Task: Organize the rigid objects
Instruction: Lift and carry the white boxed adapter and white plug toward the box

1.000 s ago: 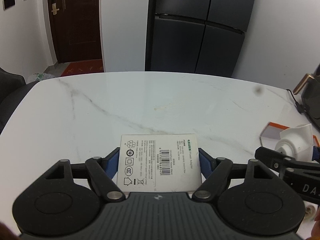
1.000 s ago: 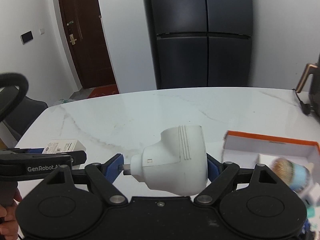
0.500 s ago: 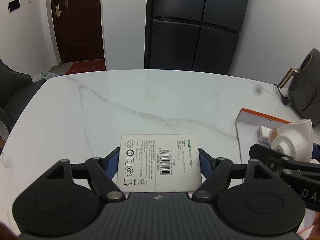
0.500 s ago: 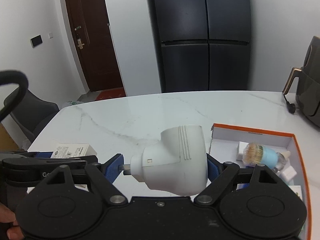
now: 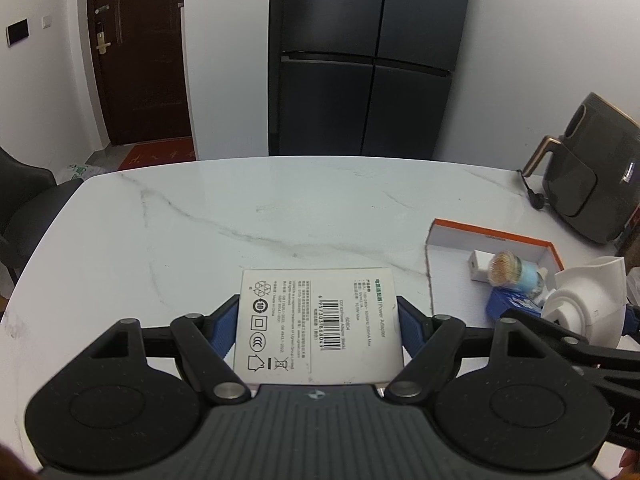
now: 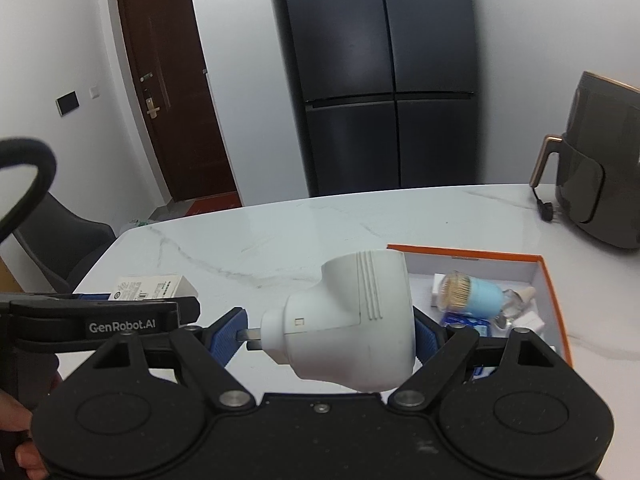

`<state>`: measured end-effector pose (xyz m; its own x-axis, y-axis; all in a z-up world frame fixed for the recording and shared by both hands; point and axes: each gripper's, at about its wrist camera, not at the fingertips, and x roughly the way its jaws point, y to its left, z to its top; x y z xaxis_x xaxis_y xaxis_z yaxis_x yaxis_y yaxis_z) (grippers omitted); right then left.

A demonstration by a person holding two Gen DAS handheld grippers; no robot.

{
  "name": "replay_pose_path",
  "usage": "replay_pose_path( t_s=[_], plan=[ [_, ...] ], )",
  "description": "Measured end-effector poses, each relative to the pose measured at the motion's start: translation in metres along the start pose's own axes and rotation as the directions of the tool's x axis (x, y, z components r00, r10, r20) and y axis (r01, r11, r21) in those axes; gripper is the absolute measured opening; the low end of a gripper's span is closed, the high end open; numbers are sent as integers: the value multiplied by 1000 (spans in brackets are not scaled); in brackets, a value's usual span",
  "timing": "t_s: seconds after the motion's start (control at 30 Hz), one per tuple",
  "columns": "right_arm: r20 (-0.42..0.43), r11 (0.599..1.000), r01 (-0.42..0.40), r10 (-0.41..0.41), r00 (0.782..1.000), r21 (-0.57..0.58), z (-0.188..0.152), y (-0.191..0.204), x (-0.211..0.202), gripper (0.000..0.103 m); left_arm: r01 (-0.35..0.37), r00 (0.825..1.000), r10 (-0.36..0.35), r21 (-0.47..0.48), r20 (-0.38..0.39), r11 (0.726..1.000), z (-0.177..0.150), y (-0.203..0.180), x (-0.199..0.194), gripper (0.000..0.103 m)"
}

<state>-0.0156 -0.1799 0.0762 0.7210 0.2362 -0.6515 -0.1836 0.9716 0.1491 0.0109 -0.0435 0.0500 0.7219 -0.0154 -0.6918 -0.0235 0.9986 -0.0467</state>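
Note:
My left gripper [image 5: 318, 326] is shut on a flat white power-adapter box [image 5: 318, 320] with printed labels, held above the marble table. My right gripper [image 6: 330, 330] is shut on a white plug adapter [image 6: 348, 320], held above the table left of an orange-rimmed cardboard box [image 6: 554, 280]. That box [image 5: 492, 236] holds a blue-and-tan jar [image 6: 468, 290], a small white box and other small items. The white plug adapter also shows in the left wrist view [image 5: 584, 304], and the power-adapter box shows in the right wrist view [image 6: 152, 288].
A dark air fryer [image 5: 592, 184] with its cord and plug stands at the table's back right. A black fridge [image 5: 368, 60] and a brown door stand behind the table. A dark chair [image 6: 68, 248] is at the left edge.
Both grippers have risen and pulled back with their loads, so more of the table, the orange-rimmed box and the air fryer have come into view.

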Motion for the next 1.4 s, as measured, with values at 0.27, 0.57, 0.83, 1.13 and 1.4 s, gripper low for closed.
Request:
replay_pose_path(
  t_s=[0.27,0.57,0.83,1.13,1.4],
  plan=[
    [4,1000,19,-19,1000,24,-9,-18,-18,99,12,1000,-11,12,-3,1000,-10,-14,-10,79],
    [9,999,26,-26,1000,30,-12,-25,-28,99,23,1000,-23,19,-3,1000,-15,-26,-15,79],
    [17,999,36,-37,999,41,-13,-32,-38,99,35,999,-35,27,-3,999,-17,-32,-18,79],
    [23,997,58,-59,998,56,-15,-45,-48,99,66,998,-65,55,-7,996,-20,-43,-20,79],
    [22,994,84,-86,996,76,-17,-58,-56,99,88,996,-88,70,-13,994,-21,-54,-19,79]
  ],
)
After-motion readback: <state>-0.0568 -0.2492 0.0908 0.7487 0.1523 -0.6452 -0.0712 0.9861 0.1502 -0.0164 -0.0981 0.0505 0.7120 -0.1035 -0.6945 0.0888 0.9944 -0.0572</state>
